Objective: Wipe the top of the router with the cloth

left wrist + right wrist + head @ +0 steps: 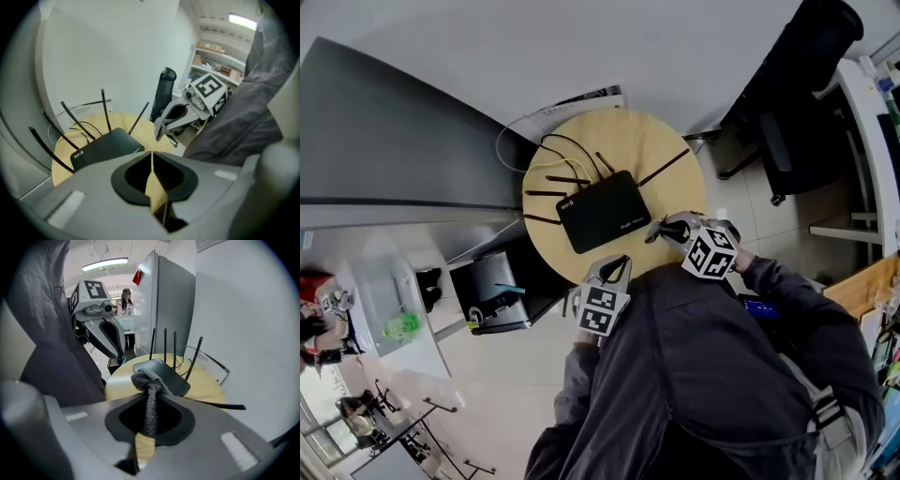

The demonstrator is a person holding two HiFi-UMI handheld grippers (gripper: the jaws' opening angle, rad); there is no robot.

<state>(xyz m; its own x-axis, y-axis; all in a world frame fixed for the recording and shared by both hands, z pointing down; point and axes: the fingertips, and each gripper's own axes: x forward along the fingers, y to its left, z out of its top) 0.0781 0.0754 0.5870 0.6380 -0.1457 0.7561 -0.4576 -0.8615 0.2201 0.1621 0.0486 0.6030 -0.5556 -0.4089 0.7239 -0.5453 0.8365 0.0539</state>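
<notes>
- My right tool (664, 231) grips the grey cloth (147, 379) just beside the router (602, 210), which lies in the middle of the round surface (675, 183).
- My left tool (617, 265), jaws together and empty, hovers near the router's front edge.
- Risk: nothing steadies the router, so a hard wipe could slide it or snag its antennas (661, 167).

A round wooden table (619, 131) stands beside a white wall (581, 37), black office chair (797, 84) near.
</notes>
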